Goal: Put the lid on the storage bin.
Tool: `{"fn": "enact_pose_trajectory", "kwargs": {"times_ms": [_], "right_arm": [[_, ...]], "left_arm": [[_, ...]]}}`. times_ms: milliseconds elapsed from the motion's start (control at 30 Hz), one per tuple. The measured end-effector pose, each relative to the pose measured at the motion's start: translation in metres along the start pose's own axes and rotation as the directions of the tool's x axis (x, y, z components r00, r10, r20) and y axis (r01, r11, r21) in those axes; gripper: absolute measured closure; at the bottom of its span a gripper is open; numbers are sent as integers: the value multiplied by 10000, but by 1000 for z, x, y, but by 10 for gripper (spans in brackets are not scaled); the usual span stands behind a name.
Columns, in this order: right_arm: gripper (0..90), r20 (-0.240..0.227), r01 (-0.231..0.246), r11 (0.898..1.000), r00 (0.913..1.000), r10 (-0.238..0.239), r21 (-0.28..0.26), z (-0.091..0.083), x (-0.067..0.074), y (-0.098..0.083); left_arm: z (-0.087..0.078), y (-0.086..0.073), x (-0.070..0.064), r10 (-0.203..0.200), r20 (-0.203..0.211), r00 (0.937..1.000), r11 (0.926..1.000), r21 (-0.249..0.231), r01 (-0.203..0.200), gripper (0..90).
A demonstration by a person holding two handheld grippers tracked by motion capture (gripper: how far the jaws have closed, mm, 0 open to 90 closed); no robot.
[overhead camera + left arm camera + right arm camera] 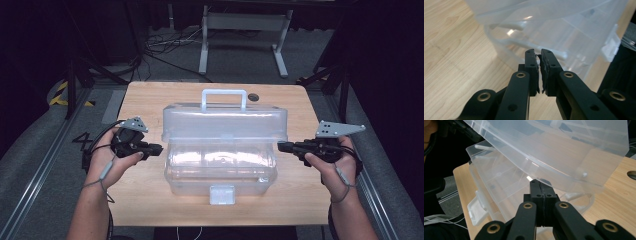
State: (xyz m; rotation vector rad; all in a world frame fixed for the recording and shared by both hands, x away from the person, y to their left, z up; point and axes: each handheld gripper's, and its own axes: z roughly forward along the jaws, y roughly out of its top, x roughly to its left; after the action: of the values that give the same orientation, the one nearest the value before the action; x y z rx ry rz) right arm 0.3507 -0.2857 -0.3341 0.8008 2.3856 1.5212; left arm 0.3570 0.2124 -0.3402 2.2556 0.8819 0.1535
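We are working on a clear plastic box (220,165) that is sitting in the middle of the high view on a wooden table (145,200). Its lid (225,122) is already standing up behind the tub, with the handle (223,97) pointing toward the top of the frame and the front latch (222,195) hanging loose at the lower middle. So the opening looks done, or nearly so; the tub seems to be holding nothing we can make out, and whatever comes after is yet to begin.

We are holding the left gripper (156,149) at the left end of the box, tips just beside the wall. In the left gripper view its jaws are standing a narrow slit apart, with nothing between them but their own frayed pads; they are not gripping the box.

We are keeping the right gripper (281,146) at the right end of the box. In the right gripper view its jaws are pressed flat together, empty, pointing at the raised lid's underside.
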Motion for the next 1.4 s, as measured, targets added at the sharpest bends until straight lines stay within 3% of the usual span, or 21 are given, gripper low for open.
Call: {"fn": "enact_pose_trajectory", "kwargs": {"times_ms": [67,233,367,667,1067,1133,1400], "right_arm": [[900,9,-37,10000,10000,37,63,0,1,-1],[900,-1,-121,9997,9999,121,199,-1,2,-2],[900,56,-208,9986,9998,205,480,-1,4,-2],[900,7,-243,9937,9997,244,1091,0,6,-4],[900,-20,-277,9853,9996,285,1687,1,10,-9],[900,-31,-95,9837,9999,102,1795,1,10,-10],[900,-92,-52,9756,9999,74,2195,2,12,-13]], "left_arm": [[2,-3,6,-314,-255,9992,9995,23,315,835],[4,-7,15,-632,-415,9971,9980,40,634,835],[9,-10,23,-896,-895,9920,9957,138,911,822],[17,-17,38,-1424,-1005,9847,9892,213,1452,810],[24,-15,43,-1471,-887,9851,9882,289,1502,801],[26,-15,45,-1380,-852,9868,9892,388,1417,785],[29,-16,50,-1520,-821,9850,9866,467,1561,788]]}}
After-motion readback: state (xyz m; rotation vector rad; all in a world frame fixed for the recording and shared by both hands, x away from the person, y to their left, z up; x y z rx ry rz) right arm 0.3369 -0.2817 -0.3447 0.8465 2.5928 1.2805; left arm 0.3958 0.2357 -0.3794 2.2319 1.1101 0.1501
